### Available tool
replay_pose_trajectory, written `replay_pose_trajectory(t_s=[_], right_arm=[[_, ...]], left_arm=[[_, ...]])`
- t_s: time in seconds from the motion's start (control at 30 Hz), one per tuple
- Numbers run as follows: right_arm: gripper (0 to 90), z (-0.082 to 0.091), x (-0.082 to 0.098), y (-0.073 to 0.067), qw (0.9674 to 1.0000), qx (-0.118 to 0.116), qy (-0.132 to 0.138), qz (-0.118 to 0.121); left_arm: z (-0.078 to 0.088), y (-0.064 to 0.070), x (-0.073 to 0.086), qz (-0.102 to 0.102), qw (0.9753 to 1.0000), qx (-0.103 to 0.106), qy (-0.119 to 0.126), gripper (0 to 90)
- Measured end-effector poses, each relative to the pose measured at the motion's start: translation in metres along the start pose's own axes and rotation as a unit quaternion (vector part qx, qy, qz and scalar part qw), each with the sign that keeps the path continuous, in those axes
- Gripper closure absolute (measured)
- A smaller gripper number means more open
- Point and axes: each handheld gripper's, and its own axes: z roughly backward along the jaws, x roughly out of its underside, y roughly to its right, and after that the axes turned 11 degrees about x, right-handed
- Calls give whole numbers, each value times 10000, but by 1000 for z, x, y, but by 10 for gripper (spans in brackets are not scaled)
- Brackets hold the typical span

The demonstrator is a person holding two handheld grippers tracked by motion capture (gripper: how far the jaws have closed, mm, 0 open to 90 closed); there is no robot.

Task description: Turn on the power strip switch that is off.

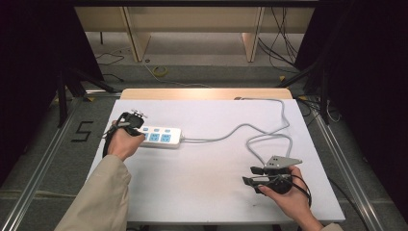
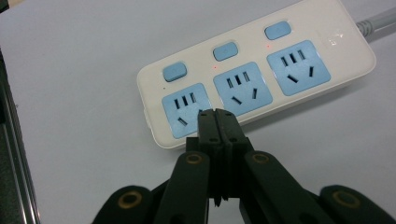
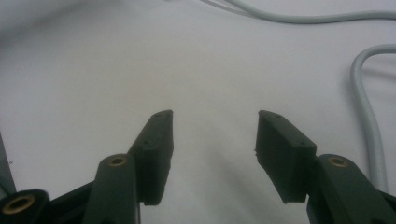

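Observation:
A white power strip (image 1: 159, 137) with three blue sockets and three blue switches lies on the left half of the white table (image 1: 211, 192). My left gripper (image 1: 136, 126) is at its left end, jaws shut with nothing between them. In the left gripper view the strip (image 2: 261, 70) lies just beyond that gripper (image 2: 217, 113), whose tips hover over the near edge between the two left sockets. Small red lights glow beside two switches. My right gripper (image 1: 249, 176) rests low at the table's right front, open and empty. The right gripper (image 3: 215, 130) points across bare table.
The strip's grey cable (image 1: 250, 132) snakes right across the table, loops near the right gripper and runs off the far right corner. The grey cable (image 3: 369, 126) curves past the right jaw. Wooden furniture legs and floor cables lie beyond the table.

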Motion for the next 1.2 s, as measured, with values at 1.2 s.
replay_pose_trajectory(t_s=[1.2], right_arm=[[474, 0, 0, 0, 10000, 11, -9, 22]], left_arm=[[-10, -24, -14, -149, 9997, -203, -39, 898]])
